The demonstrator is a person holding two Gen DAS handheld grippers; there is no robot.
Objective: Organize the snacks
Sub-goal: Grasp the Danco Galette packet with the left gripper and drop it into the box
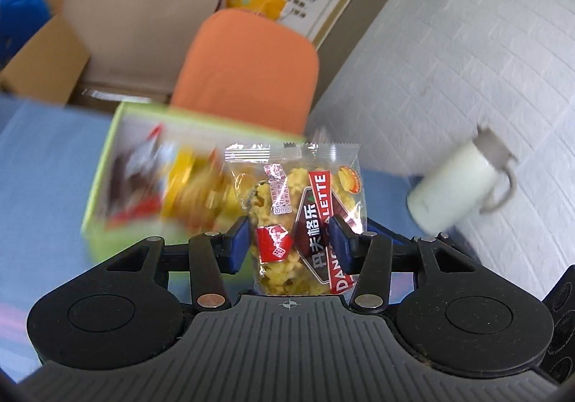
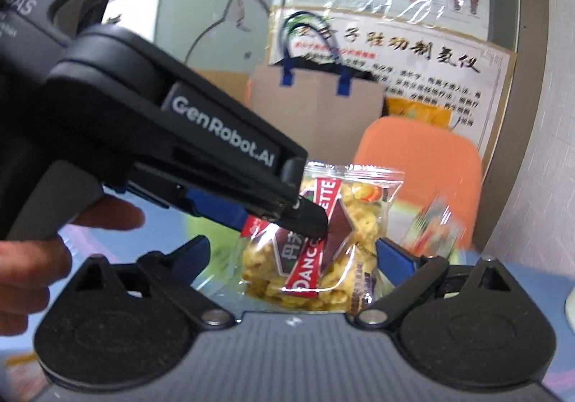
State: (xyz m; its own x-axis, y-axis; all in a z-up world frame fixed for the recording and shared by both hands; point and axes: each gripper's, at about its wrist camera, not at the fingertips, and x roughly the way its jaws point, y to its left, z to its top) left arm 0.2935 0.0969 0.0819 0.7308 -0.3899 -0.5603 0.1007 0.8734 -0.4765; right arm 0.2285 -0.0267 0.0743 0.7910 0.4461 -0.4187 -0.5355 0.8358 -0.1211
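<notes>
My left gripper [image 1: 289, 240] is shut on a clear snack packet [image 1: 298, 208] of yellow biscuits with a red and brown label, held above the blue table. Behind it stands a light green box [image 1: 104, 164] holding several blurred snack packs [image 1: 169, 186]. In the right wrist view the same packet [image 2: 323, 243] sits between the wide-open fingers of my right gripper [image 2: 293, 254], which does not grip it. The left gripper's body [image 2: 179, 146] crosses that view from the upper left, its fingertips on the packet.
A white mug [image 1: 456, 186] stands at the right on the blue table [image 1: 43, 168]. Behind the table are an orange chair [image 1: 248, 67], cardboard boxes [image 1: 118, 13], a paper bag [image 2: 316, 107] and wall posters. A person's hand [image 2: 43, 240] holds the left gripper.
</notes>
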